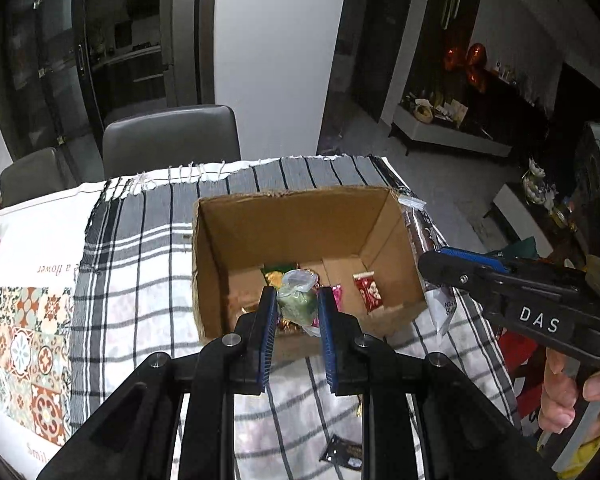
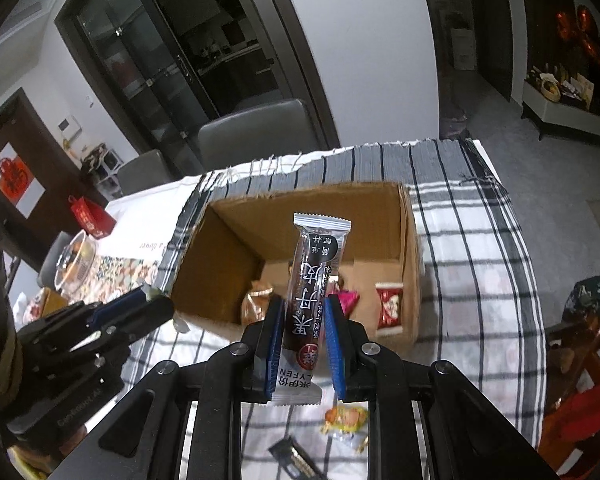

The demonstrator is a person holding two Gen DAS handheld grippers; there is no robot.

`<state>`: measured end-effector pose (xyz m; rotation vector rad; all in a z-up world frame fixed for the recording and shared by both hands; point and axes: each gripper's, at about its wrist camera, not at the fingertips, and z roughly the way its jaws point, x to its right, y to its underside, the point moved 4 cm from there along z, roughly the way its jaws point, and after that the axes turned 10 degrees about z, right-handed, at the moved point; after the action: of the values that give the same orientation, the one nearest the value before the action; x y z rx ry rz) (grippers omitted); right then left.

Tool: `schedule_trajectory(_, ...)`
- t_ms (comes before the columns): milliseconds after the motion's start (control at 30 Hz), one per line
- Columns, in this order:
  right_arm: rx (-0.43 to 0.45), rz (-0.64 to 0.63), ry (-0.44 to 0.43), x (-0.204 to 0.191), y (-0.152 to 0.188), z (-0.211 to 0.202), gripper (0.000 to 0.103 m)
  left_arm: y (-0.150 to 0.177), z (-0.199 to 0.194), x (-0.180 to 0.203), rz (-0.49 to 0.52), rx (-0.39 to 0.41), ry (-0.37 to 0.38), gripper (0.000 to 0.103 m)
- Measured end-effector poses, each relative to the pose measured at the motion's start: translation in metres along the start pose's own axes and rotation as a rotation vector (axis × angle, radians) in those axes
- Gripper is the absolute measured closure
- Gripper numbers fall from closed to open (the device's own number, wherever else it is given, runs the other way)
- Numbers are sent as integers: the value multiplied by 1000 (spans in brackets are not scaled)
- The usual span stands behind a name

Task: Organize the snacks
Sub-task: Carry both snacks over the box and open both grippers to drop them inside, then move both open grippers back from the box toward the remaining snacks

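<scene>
— Snacks first: where are they?
— Between the left gripper's [image 1: 298, 304] blue pads, at the centre of the left wrist view, sits a small clear bag of green snack [image 1: 297, 295], clamped. The right gripper [image 2: 303, 322] is closed on a long dark snack bar [image 2: 314, 292] standing upright, mid-frame in the right wrist view.
— And beyond the jaws?
— An open cardboard box [image 1: 296, 222] lies just behind both, holding a red packet [image 1: 367, 292], a pink one [image 2: 347, 300] and a gold-wrapped one [image 1: 274, 278]. It rests on a grey checked cloth [image 1: 140, 248].
— Anything loose?
— At the bottom of the right wrist view, an orange-yellow sweet [image 2: 346, 420] and a black packet [image 2: 292, 456] lie on the cloth.
</scene>
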<state>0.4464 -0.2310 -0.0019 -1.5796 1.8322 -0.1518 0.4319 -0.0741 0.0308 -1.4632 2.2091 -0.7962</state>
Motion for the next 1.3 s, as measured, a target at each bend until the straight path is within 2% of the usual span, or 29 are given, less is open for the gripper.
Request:
schedule_trajectory(333,6,20,0,9,-22,27,81,-17,30,-11,-9,2,3,82)
schedule_trajectory(500,16,5,7,13,-24,37,81,-20,41,-12,-7,-4,-19,81)
schedule_trajectory(533,22,-3,17,13,-23,38,80,-20,44,-13,-10,-6,-23,79)
schedule_trajectory(567,27,-9,23,14,-23,39,72,-20,45,-13,-12,-8,-22,73)
schedule_trajectory(600,31,-14,21,13,-23,39,68,-19,46,-13,-16,-9,-21,69)
schedule_trajectory(700,48,-40,39,13,-21,37,67,-15,46,-15,-17,-14,-32,68)
schedule_trajectory(900,75,-101,43,4,-9,22,67,-6,38,-12,-5,-7,-34,68)
schedule_trajectory(1300,41,-143,4,6,34,-1,67,27,5,16,20,16,-15,68)
